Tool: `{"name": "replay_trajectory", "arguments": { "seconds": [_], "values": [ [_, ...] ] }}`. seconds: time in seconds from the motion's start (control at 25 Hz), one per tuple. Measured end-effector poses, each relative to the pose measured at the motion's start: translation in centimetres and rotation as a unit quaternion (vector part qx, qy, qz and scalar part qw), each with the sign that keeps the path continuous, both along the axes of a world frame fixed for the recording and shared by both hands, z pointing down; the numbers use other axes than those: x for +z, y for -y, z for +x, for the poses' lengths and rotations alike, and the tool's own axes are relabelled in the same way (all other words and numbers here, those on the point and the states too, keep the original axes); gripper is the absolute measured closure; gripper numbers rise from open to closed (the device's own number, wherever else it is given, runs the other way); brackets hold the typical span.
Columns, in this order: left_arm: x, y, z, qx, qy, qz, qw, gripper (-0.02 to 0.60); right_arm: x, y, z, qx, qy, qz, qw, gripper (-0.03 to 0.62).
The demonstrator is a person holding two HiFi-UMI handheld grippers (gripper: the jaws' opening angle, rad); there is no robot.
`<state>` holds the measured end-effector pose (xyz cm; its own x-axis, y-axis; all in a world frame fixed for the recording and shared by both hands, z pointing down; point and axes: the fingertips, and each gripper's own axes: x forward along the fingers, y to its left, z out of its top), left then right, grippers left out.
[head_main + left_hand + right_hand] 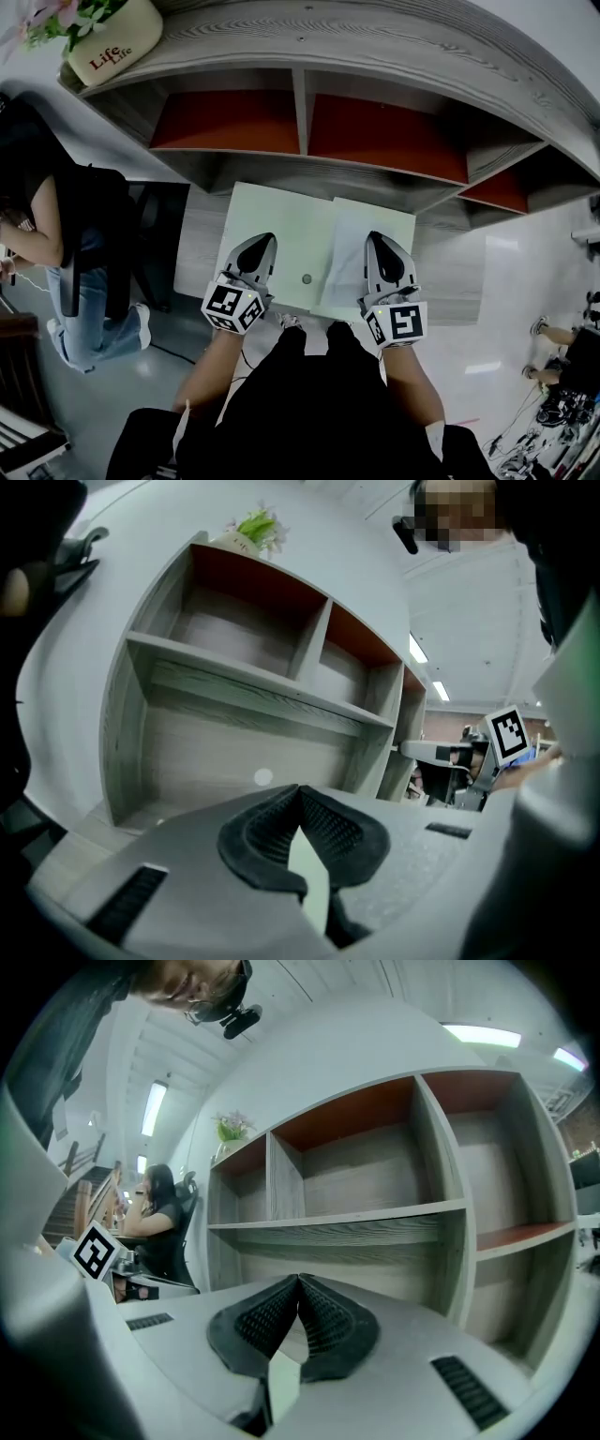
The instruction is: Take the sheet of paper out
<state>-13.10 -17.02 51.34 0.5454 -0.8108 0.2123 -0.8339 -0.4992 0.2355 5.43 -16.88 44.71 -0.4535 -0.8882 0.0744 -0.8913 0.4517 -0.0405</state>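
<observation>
A white sheet of paper (349, 261) lies flat on the right half of a pale green desk top (277, 230), in front of a grey shelf unit. My right gripper (378, 240) hovers over the sheet's right part, jaws shut, tips pointing toward the shelf. My left gripper (266, 240) hangs over the green surface left of the sheet, also shut. In the left gripper view the black pads (323, 822) of the gripper (300, 794) meet with nothing between them. The right gripper (298, 1283) looks the same in its own view.
The shelf unit (300, 112) with red-backed compartments rises just behind the desk; its lower bays (375, 1185) look bare. A flower pot (112, 42) stands on top at the left. A person (56, 234) sits at the left, another (562, 337) at the far right. A small round cap (307, 278) sits near the desk's front edge.
</observation>
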Motion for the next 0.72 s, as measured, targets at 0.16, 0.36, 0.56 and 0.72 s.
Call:
{"name": "replay_trajectory", "arguments": {
  "seconds": [0.16,0.36,0.56,0.72],
  "values": [
    [2.6,0.2,1.2,0.013,-0.013,-0.028,0.9994,0.577,0.8,-0.5,0.3,-0.018,-0.015,0.0,1.0,0.571],
    [5.3,0.2,3.4,0.037,-0.003,-0.067,0.9971,0.575,1.1,-0.9,1.1,-0.03,-0.026,0.002,0.999,0.571],
    [8.1,-0.1,5.2,0.061,-0.012,-0.119,0.991,0.575,1.9,-1.4,1.6,-0.028,-0.024,-0.007,0.999,0.571],
    [10.7,-0.5,6.8,0.09,-0.031,-0.173,0.9802,0.574,2.6,-2.3,2.1,-0.035,-0.03,-0.016,0.999,0.571]
  ]
}}
